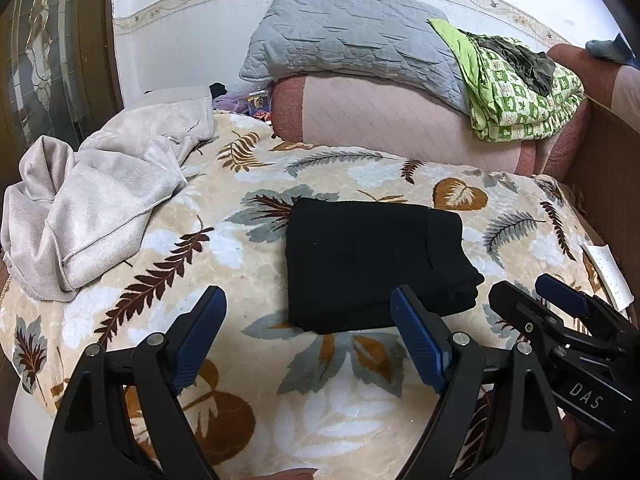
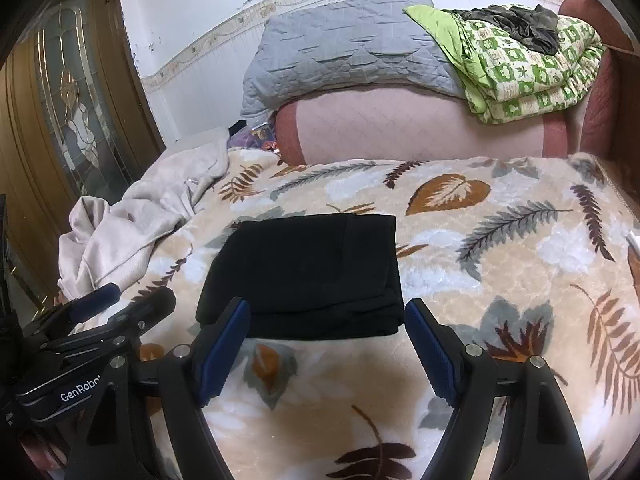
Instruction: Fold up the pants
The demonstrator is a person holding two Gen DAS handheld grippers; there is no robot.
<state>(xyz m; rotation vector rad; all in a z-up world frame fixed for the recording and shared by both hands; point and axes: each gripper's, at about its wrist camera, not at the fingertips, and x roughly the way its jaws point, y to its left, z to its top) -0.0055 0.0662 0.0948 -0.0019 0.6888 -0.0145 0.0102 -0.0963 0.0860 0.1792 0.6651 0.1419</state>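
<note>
The black pants (image 1: 372,264) lie folded into a compact rectangle on the leaf-patterned blanket (image 1: 224,248); they also show in the right wrist view (image 2: 308,276). My left gripper (image 1: 308,308) is open and empty, just in front of the pants' near edge. My right gripper (image 2: 328,316) is open and empty, its blue-padded fingers (image 2: 224,344) straddling the pants' near edge without holding them. The right gripper also shows at the right of the left wrist view (image 1: 528,296), and the left gripper at the left of the right wrist view (image 2: 124,300).
A crumpled beige garment (image 1: 96,200) lies at the blanket's left. A pink bolster (image 1: 400,120) at the back carries a grey quilted pillow (image 1: 344,40) and a folded green quilt (image 1: 520,96). A wooden glass door (image 2: 72,100) stands left. A white paper (image 1: 608,276) lies at right.
</note>
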